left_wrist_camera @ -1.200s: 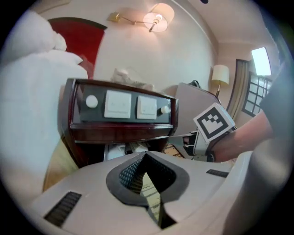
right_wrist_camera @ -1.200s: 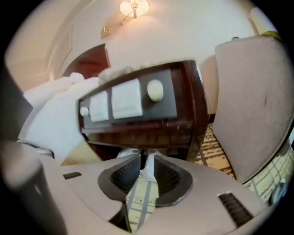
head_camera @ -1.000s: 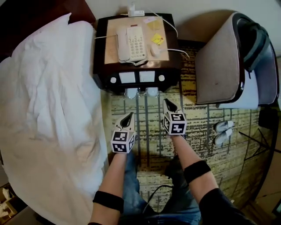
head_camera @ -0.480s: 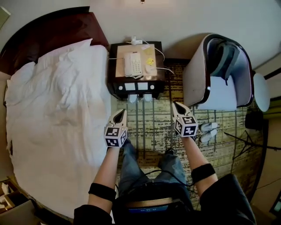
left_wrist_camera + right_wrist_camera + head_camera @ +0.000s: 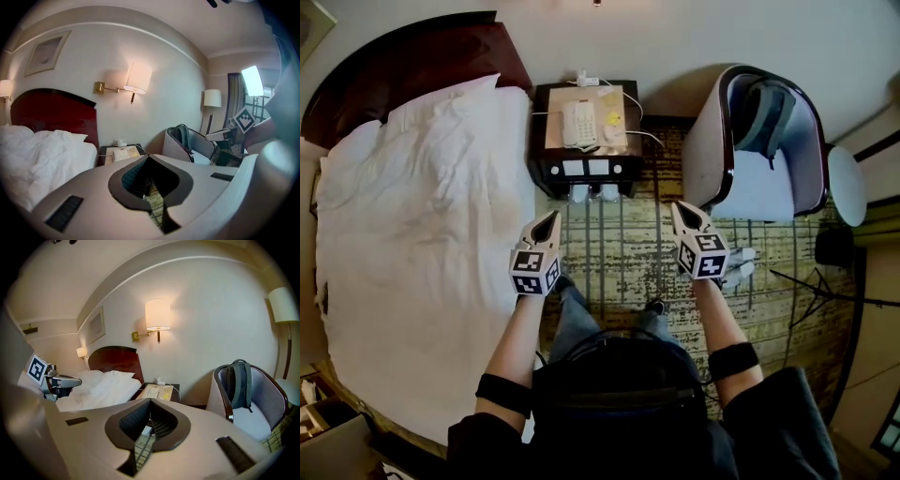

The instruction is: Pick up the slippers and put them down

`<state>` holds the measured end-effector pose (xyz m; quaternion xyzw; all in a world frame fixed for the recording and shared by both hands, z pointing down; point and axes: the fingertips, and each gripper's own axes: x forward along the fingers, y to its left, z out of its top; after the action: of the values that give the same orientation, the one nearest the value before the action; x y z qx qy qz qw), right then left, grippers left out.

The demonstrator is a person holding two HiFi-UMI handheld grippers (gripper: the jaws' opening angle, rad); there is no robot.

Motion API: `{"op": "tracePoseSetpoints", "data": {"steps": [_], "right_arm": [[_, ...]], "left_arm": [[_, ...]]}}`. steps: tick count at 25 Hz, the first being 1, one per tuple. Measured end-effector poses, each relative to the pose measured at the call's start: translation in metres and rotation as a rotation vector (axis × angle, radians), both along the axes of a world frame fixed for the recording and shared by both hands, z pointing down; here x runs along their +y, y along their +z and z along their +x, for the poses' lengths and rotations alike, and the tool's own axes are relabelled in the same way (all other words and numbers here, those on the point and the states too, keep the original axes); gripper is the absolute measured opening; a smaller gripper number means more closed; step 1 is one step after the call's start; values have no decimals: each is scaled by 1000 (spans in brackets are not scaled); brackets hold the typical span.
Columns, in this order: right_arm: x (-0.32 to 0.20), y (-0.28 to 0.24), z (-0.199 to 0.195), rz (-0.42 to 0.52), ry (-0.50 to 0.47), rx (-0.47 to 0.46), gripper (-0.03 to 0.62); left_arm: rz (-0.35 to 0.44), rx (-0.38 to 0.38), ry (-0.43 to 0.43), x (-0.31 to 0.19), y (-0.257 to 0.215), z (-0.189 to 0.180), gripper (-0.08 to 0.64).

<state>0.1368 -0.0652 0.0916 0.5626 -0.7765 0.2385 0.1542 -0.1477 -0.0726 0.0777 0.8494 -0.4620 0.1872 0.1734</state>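
The carpet (image 5: pixel 623 255), olive-yellow with dark lines, fills the strip between the bed (image 5: pixel 422 244) on the left and the armchair (image 5: pixel 708 159) on the right. The bed carries a rumpled white duvet and pillows against a dark red headboard (image 5: pixel 412 47). Between bed and armchair, against the cream wall, stands a dark nightstand (image 5: pixel 630 173). On its top lie a white phone (image 5: pixel 579 122), a yellow note (image 5: pixel 613 119) and some cables.

The slippers (image 5: pixel 592 192), pale, sit side by side on the carpet at the nightstand's foot, close against its front and well clear of both grippers. A grey backpack (image 5: pixel 764 117) leans in the armchair. A pair of white shoes (image 5: pixel 744 255) lies on the carpet just in front of the armchair, partly behind the right gripper (image 5: pixel 684 212).

Both grippers are held up over the carpet, well apart from each other, pointing toward the nightstand wall. The left gripper (image 5: pixel 551 218) hovers by the bed's edge, its jaws pressed together with nothing between them. The right gripper's jaws are likewise together and empty, and only carpet shows past them. The person stands between the two, in jeans and dark sleeves.

In the gripper views a lit wall lamp (image 5: pixel 157 315) hangs above the nightstand. A framed picture (image 5: pixel 47 51) hangs over the bed. A floor lamp (image 5: pixel 283 305) stands behind the armchair.
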Motion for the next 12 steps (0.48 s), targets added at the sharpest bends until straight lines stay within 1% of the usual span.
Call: {"op": "tracePoseSetpoints", "data": {"steps": [5, 8, 12], "right_arm": [[13, -8, 1, -2, 11, 5, 11], [14, -10, 4, 1, 5, 19, 11], [19, -7, 9, -11, 16, 11, 11]], "left_arm": [[17, 6, 1, 3, -11, -7, 0], [19, 7, 6, 3, -11, -5, 0], [13, -1, 13, 5, -9, -2, 0]]}}
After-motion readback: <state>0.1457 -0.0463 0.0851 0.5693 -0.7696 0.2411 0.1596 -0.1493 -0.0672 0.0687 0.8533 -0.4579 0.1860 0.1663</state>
